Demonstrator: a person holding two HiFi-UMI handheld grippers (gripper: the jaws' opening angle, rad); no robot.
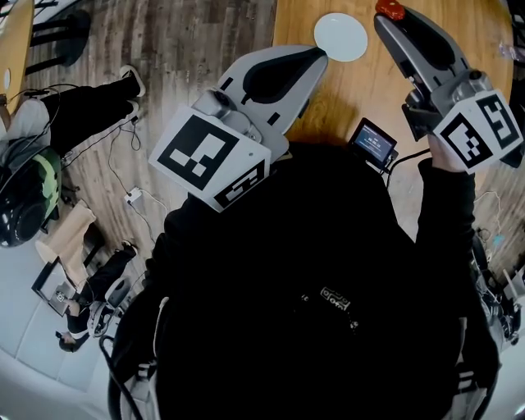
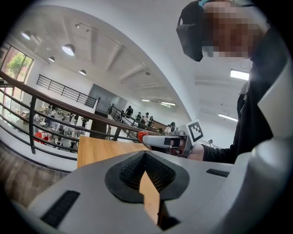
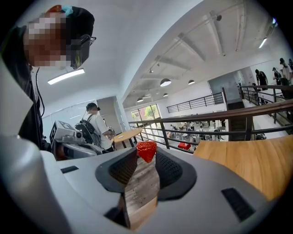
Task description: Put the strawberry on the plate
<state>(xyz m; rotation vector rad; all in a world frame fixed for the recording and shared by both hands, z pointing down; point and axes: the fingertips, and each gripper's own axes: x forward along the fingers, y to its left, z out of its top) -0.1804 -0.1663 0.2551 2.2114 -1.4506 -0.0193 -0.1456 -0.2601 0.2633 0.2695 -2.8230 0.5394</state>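
Note:
A red strawberry (image 1: 390,9) is pinched at the tip of my right gripper (image 1: 389,18), which is held up over the far right of the round wooden table (image 1: 361,86). In the right gripper view the strawberry (image 3: 146,150) sits between the two dark pads, and the gripper (image 3: 146,154) is shut on it. The white plate (image 1: 340,37) lies bare on the table, just left of the strawberry. My left gripper (image 1: 320,54) points at the plate's near edge. Its jaws meet at the tip with nothing between them (image 2: 145,154). The left gripper view also shows the strawberry (image 2: 143,135).
A small screen device (image 1: 373,141) with a cable lies on the table's near edge. Left of the table is plank floor (image 1: 189,41) with cables and a seated person (image 1: 57,123). A metal railing (image 3: 206,121) runs behind the table.

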